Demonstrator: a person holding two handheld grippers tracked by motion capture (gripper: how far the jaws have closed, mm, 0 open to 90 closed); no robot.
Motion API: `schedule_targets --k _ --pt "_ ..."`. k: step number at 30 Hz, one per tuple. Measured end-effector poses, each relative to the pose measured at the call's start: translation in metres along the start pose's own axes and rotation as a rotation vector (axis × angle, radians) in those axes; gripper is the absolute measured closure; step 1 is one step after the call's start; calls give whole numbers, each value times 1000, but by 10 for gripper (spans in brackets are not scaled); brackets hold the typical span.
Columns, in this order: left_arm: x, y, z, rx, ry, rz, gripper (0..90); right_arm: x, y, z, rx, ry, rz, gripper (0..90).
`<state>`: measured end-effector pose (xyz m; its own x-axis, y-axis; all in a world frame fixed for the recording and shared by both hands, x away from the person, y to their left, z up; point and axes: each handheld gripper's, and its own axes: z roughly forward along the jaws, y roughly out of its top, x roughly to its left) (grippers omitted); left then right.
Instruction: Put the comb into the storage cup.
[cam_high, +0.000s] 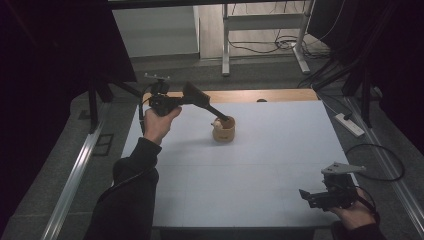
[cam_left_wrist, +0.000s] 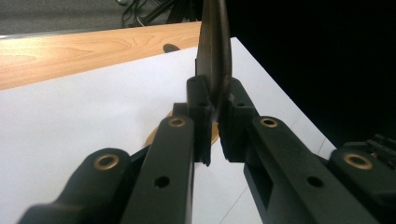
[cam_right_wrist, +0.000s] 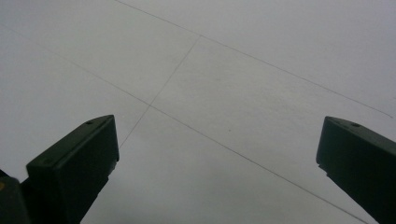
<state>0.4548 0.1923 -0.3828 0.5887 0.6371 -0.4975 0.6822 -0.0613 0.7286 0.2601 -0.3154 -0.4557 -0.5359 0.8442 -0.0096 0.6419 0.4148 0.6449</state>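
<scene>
The left gripper clamps a dark flat-handled scoop dipping into a small tan wooden cup holding something pale; the right gripper gapes wide.

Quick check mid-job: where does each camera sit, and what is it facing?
High view: above the person's side, looking forward and down on the white table; both forearms, left gripper, right gripper.
Left gripper view: rides the left gripper, jaws shut on a dark tool.
Right gripper view: rides the right gripper, jaws open, facing table.
Shared: the tool reaching the wooden cup.
</scene>
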Motion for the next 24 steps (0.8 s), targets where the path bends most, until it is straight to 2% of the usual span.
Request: schedule_targets --k 24 --pt "5 -2 19 47 24 3 830 0 0 0 1 8 -7 0"
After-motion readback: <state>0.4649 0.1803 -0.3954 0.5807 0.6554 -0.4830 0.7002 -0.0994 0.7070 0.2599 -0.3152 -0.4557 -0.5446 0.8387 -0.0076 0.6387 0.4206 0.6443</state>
